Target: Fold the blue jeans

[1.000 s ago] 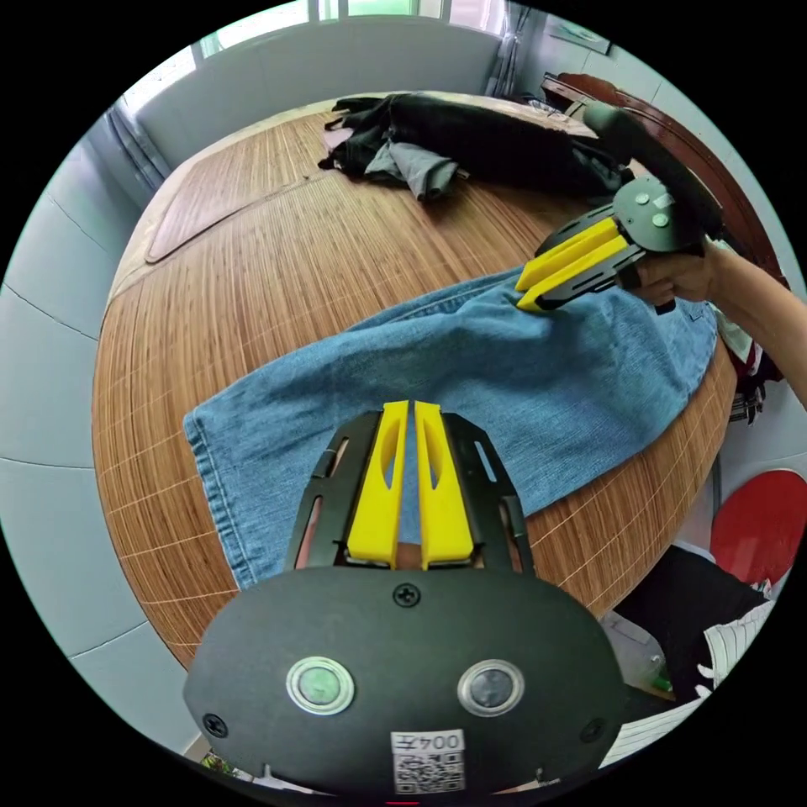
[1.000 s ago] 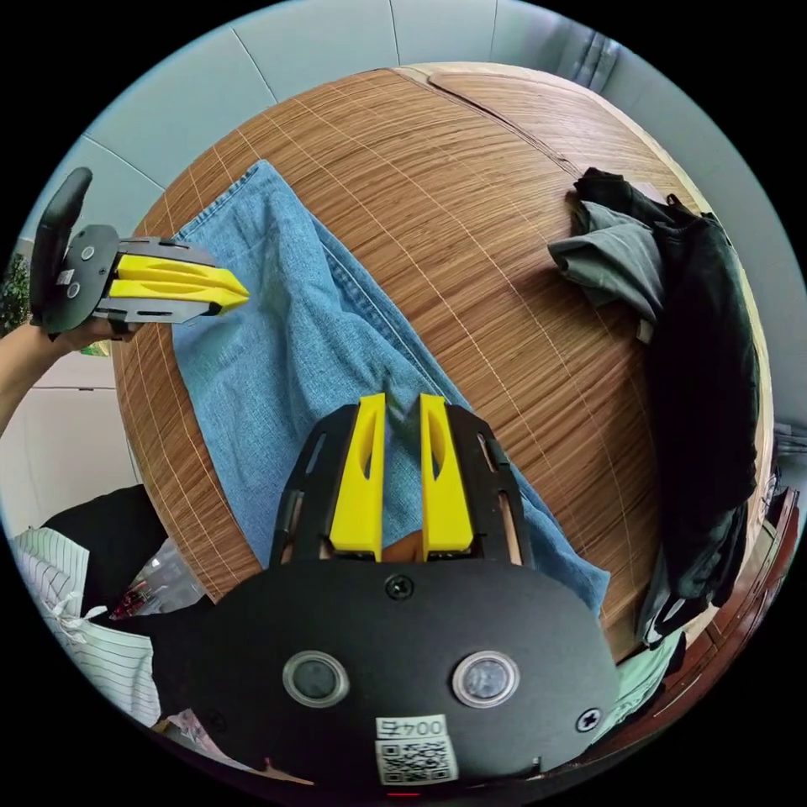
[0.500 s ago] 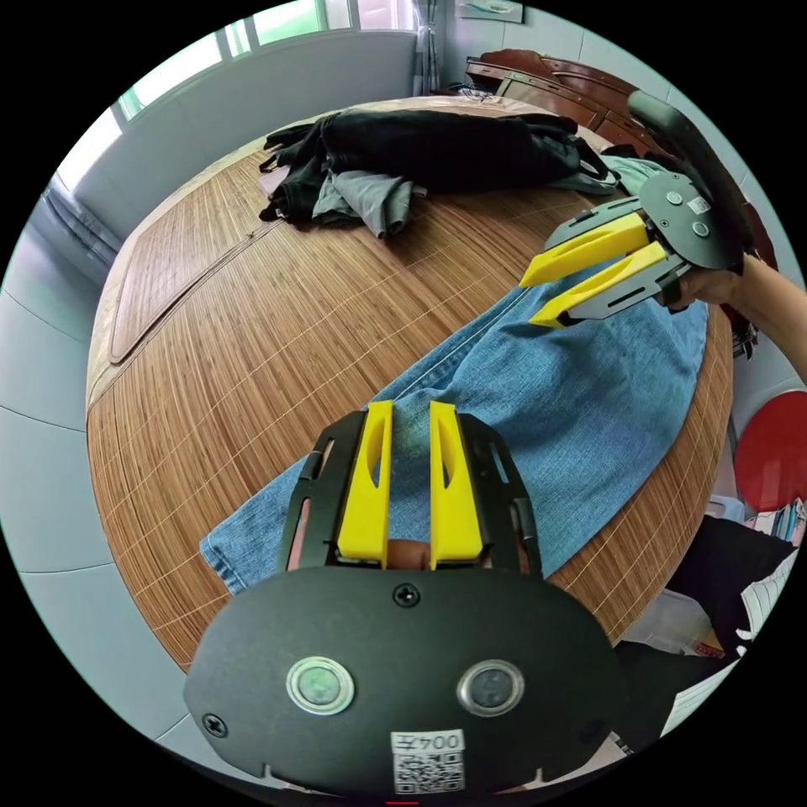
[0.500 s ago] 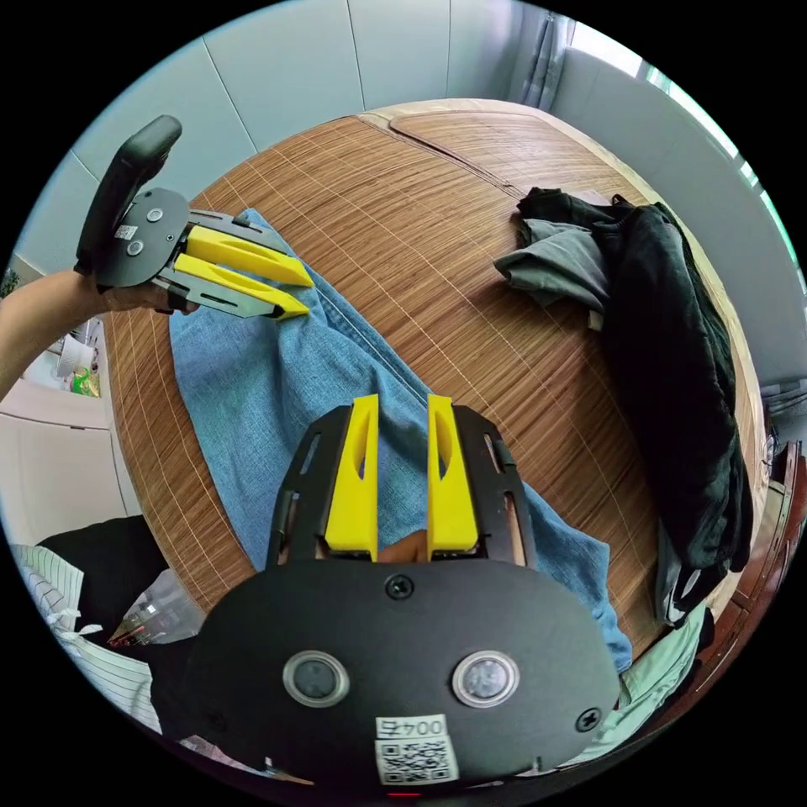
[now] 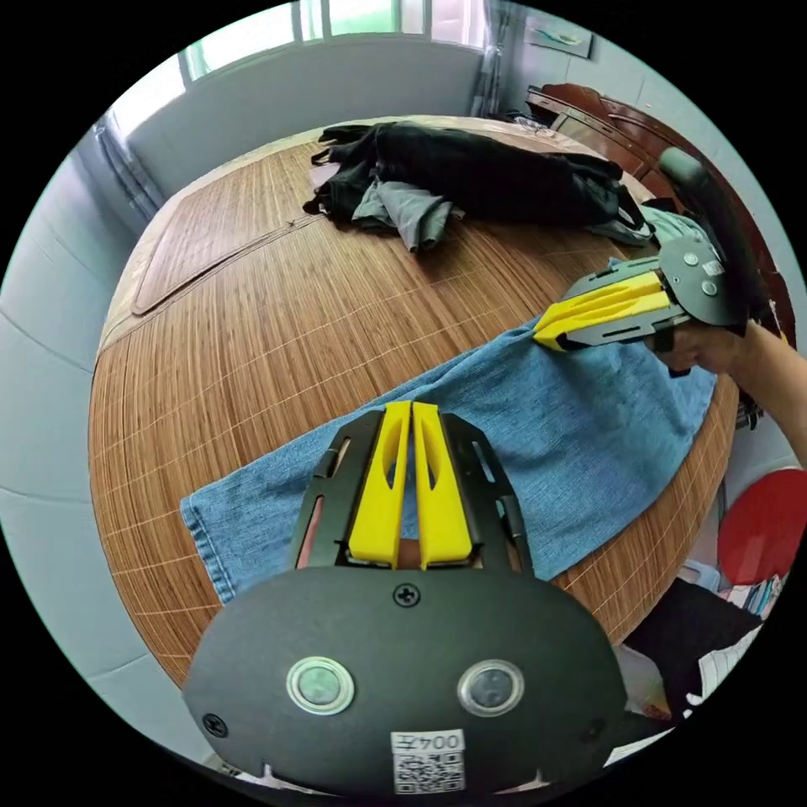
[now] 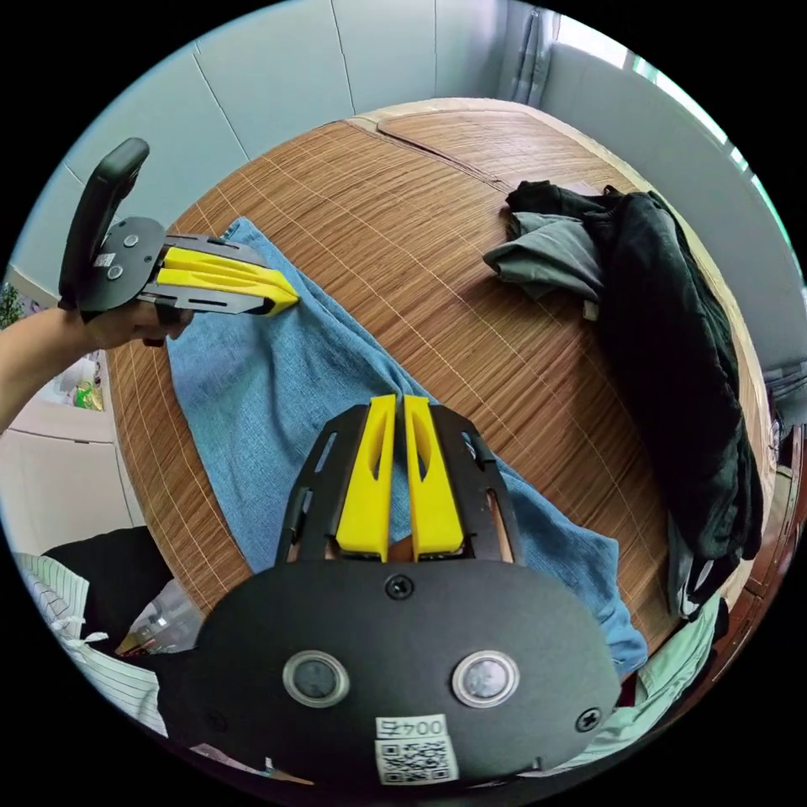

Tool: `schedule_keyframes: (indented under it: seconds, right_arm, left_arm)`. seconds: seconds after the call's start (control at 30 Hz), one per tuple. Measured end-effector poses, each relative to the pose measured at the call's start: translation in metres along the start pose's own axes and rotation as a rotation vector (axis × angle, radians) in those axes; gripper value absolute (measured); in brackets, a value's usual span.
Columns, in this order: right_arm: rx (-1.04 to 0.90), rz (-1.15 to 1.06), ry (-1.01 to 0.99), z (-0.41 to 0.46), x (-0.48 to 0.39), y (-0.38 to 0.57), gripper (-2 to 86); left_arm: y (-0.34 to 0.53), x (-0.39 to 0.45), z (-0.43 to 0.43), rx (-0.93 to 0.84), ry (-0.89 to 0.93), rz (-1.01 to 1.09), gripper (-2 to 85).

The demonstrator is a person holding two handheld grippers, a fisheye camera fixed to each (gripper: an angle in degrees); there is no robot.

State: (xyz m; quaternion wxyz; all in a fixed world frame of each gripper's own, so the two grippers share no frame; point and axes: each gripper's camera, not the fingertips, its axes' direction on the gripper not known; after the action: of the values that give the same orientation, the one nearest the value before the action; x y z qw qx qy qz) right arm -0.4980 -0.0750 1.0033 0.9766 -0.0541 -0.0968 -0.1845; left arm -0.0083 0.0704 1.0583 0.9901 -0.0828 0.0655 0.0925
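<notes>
In the left gripper view, bare bamboo mat [image 5: 252, 336] with fine parallel slats takes up the left and centre of the frame, curving down to a rounded edge at lower left against pale wall panels. The blue jeans [image 5: 538, 420] lie as a long flat strip of soft denim from the lower left to the right of the frame, hem at the left, their near edge close to the mat's rim. The left gripper [image 5: 412, 406] sits at lower centre, its yellow jaws pressed together at the jeans' far edge; whether cloth is caught between them cannot be told. At the right, the right gripper [image 5: 542, 334], held by a hand [image 5: 702, 351], has its jaws together at the jeans' far edge. A limp heap of dark clothes [image 5: 471, 172] lies at the top, well apart from the denim.

In the right gripper view, the left gripper [image 6: 290, 300] at upper left has its jaws together on the jeans' [image 6: 269, 395] edge. The right gripper [image 6: 399, 399] at centre is likewise pressed together at that edge. Open mat [image 6: 437, 252] spreads between the denim and the dark clothes [image 6: 681, 336] at the right.
</notes>
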Motion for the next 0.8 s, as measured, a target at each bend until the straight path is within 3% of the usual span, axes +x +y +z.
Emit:
schedule_keyframes:
  seconds: [0.27, 0.43, 0.6, 0.7, 0.8]
  right_arm:
    - [-0.055, 0.180, -0.161, 0.003, 0.046, 0.017, 6.6]
    - [0.090, 0.226, -0.134, -0.054, 0.066, 0.057, 8.4]
    - [0.219, 0.217, -0.142, -0.068, 0.033, 0.083, 6.2]
    - [0.182, 0.146, -0.162, -0.050, 0.007, 0.071, 5.9]
    - [0.069, 0.162, -0.128, -0.022, 0.014, 0.059, 5.6]
  left_arm:
    - [0.029, 0.003, 0.011, -0.028, 0.030, -0.130, 6.6]
    - [0.052, -0.013, -0.041, 0.087, -0.041, -0.191, 13.9]
    - [0.086, -0.002, -0.041, 0.113, -0.045, -0.171, 10.9]
    - [0.098, -0.002, -0.012, 0.021, -0.102, -0.192, 9.6]
    - [0.109, -0.011, -0.011, 0.056, -0.062, -0.246, 8.9]
